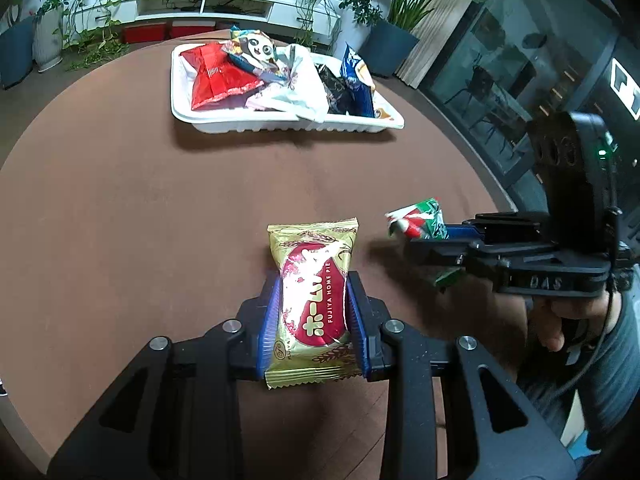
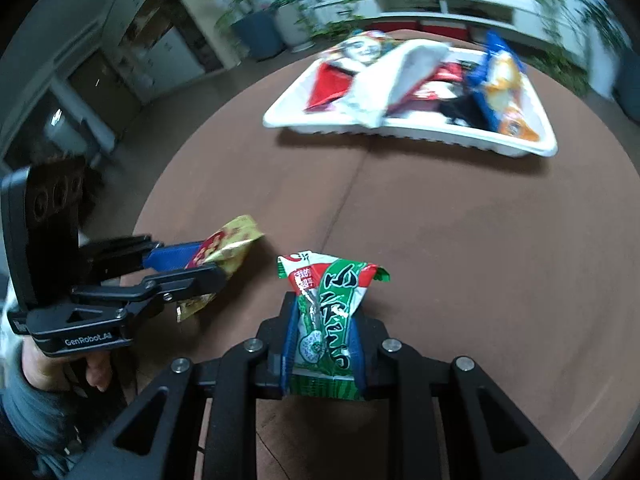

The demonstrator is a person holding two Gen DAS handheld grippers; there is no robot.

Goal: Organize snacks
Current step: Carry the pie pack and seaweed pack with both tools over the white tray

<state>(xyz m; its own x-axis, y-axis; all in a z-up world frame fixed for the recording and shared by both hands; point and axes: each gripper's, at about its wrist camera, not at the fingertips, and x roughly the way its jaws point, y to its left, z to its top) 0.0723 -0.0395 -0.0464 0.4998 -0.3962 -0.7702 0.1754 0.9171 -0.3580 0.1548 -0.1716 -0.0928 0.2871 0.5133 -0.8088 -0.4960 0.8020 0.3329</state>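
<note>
You are nearly done: several snacks already lie in the tray (image 1: pixel 224 122), while your left gripper (image 1: pixel 313 312) clamps the gold pack (image 1: pixel 312 304) and your right gripper (image 2: pixel 325 340) the green pack (image 2: pixel 326 312), both well short of it.

Left view is sharp and evenly lit, with soft shadows under the tray (image 1: pixel 280 126). Right view is dimmer, with motion blur up top. Both have heavy fisheye bending and dark corners.
</note>
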